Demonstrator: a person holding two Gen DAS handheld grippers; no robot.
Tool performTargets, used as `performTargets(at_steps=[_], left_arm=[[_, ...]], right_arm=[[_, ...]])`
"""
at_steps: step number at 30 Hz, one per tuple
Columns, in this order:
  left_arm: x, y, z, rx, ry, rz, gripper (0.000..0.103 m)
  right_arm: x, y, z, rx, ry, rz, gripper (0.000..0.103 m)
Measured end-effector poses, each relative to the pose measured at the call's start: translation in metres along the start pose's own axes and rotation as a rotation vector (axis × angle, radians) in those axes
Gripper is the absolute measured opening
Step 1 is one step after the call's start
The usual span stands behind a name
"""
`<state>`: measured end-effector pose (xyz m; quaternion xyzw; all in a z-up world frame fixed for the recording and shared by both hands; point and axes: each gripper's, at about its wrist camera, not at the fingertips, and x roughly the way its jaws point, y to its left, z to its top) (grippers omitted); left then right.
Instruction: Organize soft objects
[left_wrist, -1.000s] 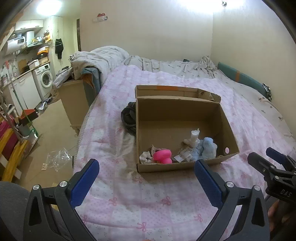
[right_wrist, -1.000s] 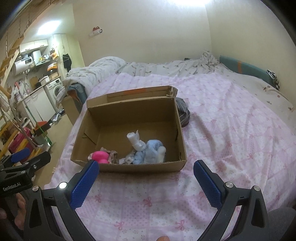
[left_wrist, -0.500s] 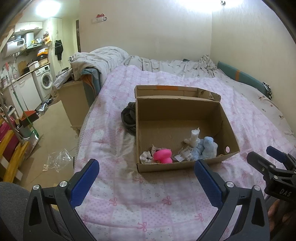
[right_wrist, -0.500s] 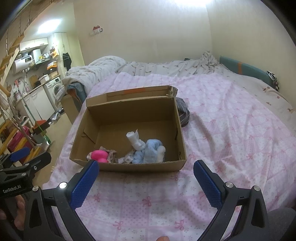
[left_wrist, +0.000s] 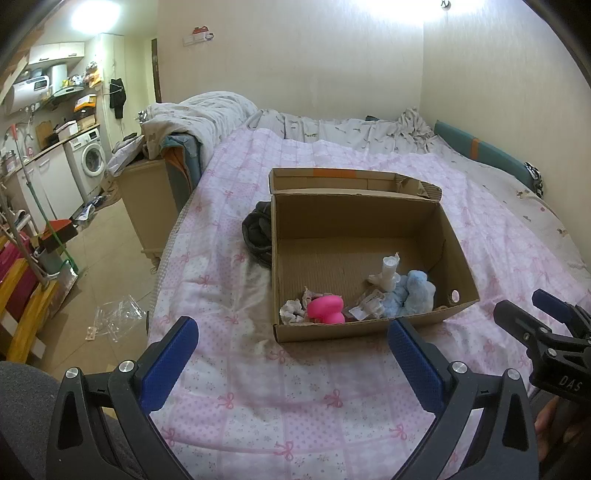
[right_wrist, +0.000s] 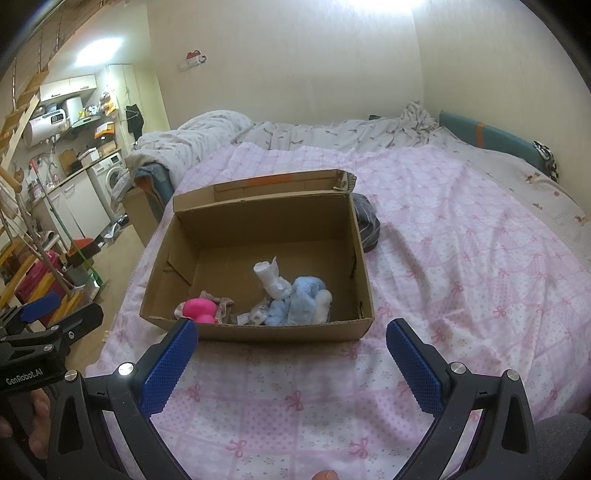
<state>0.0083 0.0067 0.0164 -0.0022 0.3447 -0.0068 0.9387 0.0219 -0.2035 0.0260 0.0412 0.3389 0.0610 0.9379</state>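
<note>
Two grippers hover above the near edge of a bed (left_wrist: 332, 413) covered in a pink bow-print quilt. The left gripper (left_wrist: 291, 354) has its blue pads wide apart and holds nothing; the right gripper (right_wrist: 291, 354) is spread just as wide, also holding nothing. Ahead of both sits an open cardboard box (left_wrist: 458, 251) on the quilt, its lid flap folded back. Along the box's near wall lie the soft things: a pink toy (left_wrist: 325, 309), a crumpled grey-white cloth (left_wrist: 292, 310) touching it, a white rolled sock (left_wrist: 389, 271), and a blue plush (left_wrist: 413, 295) beside that. A dark bundle (left_wrist: 256, 230) rests on the quilt against the box's outer side wall.
</note>
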Motion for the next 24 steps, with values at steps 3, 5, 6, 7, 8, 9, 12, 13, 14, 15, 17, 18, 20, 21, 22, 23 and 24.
performTargets(at_steps=[3,5,6,7,8,9,12,13,14,15,17,18,20,21,22,23,24], left_arm=[[0.0,0.0,0.0,0.001,0.0,-0.001,0.102],[0.0,0.0,0.0001,0.002,0.0,0.0,0.102],[-0.0001,0.0,0.0001,0.002,0.0,0.0,0.102],[-0.0001,0.0,0.0001,0.002,0.0,0.0,0.102],[-0.0001,0.0,0.0001,0.001,0.0,0.0,0.102],[-0.0001,-0.0002,0.0002,0.001,-0.001,0.0,0.102],[0.0001,-0.0004,0.0001,0.001,0.001,0.0,0.102],[0.0,-0.0004,0.0001,0.001,0.001,0.0,0.102],[0.0002,-0.0008,0.0001,0.002,0.003,0.0,0.102],[0.0,-0.0005,0.0002,0.001,0.001,0.0,0.102],[0.0,-0.0005,0.0001,0.001,0.001,0.0,0.102],[0.0,-0.0006,0.0001,0.001,0.001,-0.001,0.102],[0.0004,-0.001,-0.0007,0.001,0.002,-0.004,0.102],[0.0008,-0.0016,-0.001,0.001,0.005,-0.008,0.102],[0.0014,-0.0018,-0.0025,0.001,0.009,-0.012,0.102],[0.0019,-0.0023,-0.0035,0.002,0.013,-0.015,0.102],[0.0026,-0.0024,-0.0049,0.004,0.015,-0.017,0.102]], right_arm=[[0.0004,0.0,0.0004,-0.001,-0.001,-0.001,0.103],[0.0005,-0.0005,0.0001,-0.001,-0.002,-0.001,0.103],[0.0005,-0.0009,-0.0001,0.0,-0.002,-0.001,0.103],[0.0004,-0.0008,0.0,0.001,-0.002,0.0,0.103],[0.0005,-0.0005,0.0004,0.0,-0.002,0.0,0.103],[0.0007,-0.0004,0.0007,-0.002,-0.002,0.0,0.103],[0.0007,-0.0004,0.001,-0.001,-0.003,0.0,0.103],[0.0007,-0.0005,0.001,-0.001,-0.002,0.0,0.103],[0.0006,-0.0008,0.0006,-0.001,-0.002,0.0,0.103],[0.0006,-0.0008,0.0006,-0.001,-0.002,0.0,0.103],[0.0005,-0.0008,0.0006,-0.002,-0.003,0.0,0.103],[0.0006,-0.0006,0.001,-0.002,-0.003,0.0,0.103],[0.0006,-0.0007,0.0008,-0.002,-0.003,0.0,0.103],[0.0006,-0.0005,0.0009,-0.002,-0.003,0.0,0.103],[0.0006,-0.0009,0.0005,-0.002,-0.004,0.0,0.103],[0.0008,-0.0009,0.0004,-0.002,-0.002,0.0,0.103],[0.0006,-0.0005,0.0007,-0.002,-0.002,0.0,0.103]])
